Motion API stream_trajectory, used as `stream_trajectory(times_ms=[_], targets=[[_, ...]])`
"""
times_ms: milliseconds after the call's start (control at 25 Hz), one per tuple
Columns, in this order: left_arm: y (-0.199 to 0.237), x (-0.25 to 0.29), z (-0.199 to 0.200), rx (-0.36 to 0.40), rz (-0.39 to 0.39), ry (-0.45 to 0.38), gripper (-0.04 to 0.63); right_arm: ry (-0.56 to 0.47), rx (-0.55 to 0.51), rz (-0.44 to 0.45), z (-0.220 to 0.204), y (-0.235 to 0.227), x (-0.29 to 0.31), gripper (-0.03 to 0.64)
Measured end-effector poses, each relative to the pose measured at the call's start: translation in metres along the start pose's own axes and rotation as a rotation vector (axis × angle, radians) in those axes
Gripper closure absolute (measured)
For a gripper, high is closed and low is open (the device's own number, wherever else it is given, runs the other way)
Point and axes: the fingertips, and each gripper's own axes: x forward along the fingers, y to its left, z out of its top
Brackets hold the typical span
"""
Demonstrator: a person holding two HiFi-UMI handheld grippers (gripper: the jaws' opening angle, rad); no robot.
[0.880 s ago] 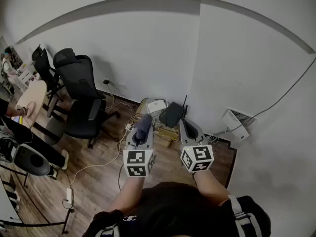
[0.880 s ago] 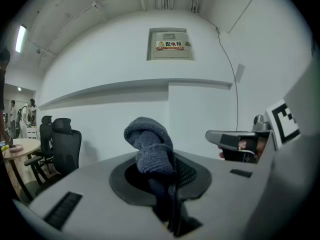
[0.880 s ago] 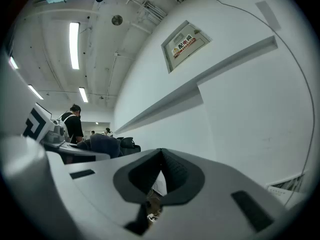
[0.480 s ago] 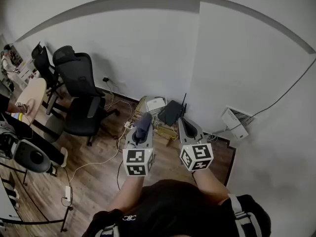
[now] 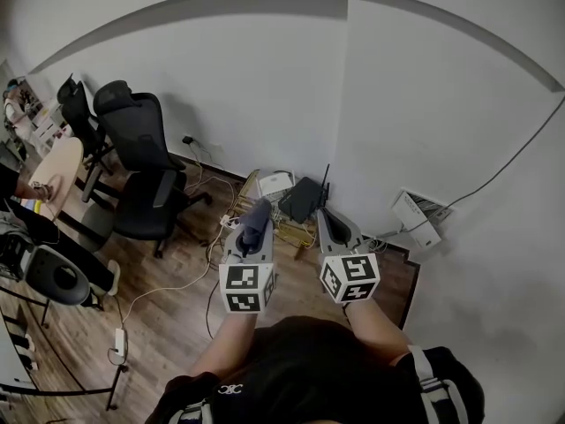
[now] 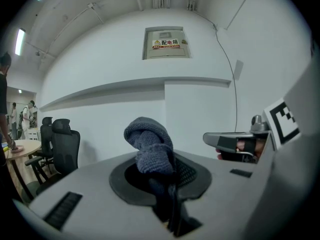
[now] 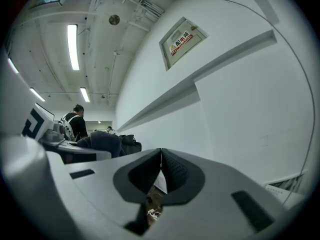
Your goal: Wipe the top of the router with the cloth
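Observation:
The black router (image 5: pixel 303 200) with an upright antenna sits on a low rack by the wall, ahead of both grippers. My left gripper (image 5: pixel 254 230) is shut on a dark blue knitted cloth (image 5: pixel 257 216); the bunched cloth (image 6: pixel 149 146) sticks up from between the left gripper's (image 6: pixel 161 176) jaws. The cloth hangs short of the router and to its left, not touching it. My right gripper (image 5: pixel 326 216) is shut with nothing in it, just right of the router; in the right gripper view its (image 7: pixel 161 156) jaws meet at the tips.
A white box (image 5: pixel 276 185) lies left of the router on the wire rack (image 5: pixel 296 230). Cables trail over the wooden floor (image 5: pixel 177 316). Black office chairs (image 5: pixel 141 162) stand at the left. A white device (image 5: pixel 418 220) sits low by the right wall.
Hardly anything: both grippers keep their pose, the cloth stays clamped, and the whole view has drifted slightly up and left.

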Motion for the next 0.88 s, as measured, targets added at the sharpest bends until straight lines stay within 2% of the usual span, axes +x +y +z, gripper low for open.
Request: stream_trajectory(times_ms=[640, 880], targets=[[-0.068, 0.011, -0.007, 0.006, -0.005, 0.022, 0.538, -0.001, 0.02, 0.025, -0.004, -0.052, -0.036, 0.617], [-0.073, 0.018, -0.007, 0.004, 0.003, 0.025, 0.538, 0.009, 0.03, 0.038, -0.008, -0.062, -0.035, 0.617]])
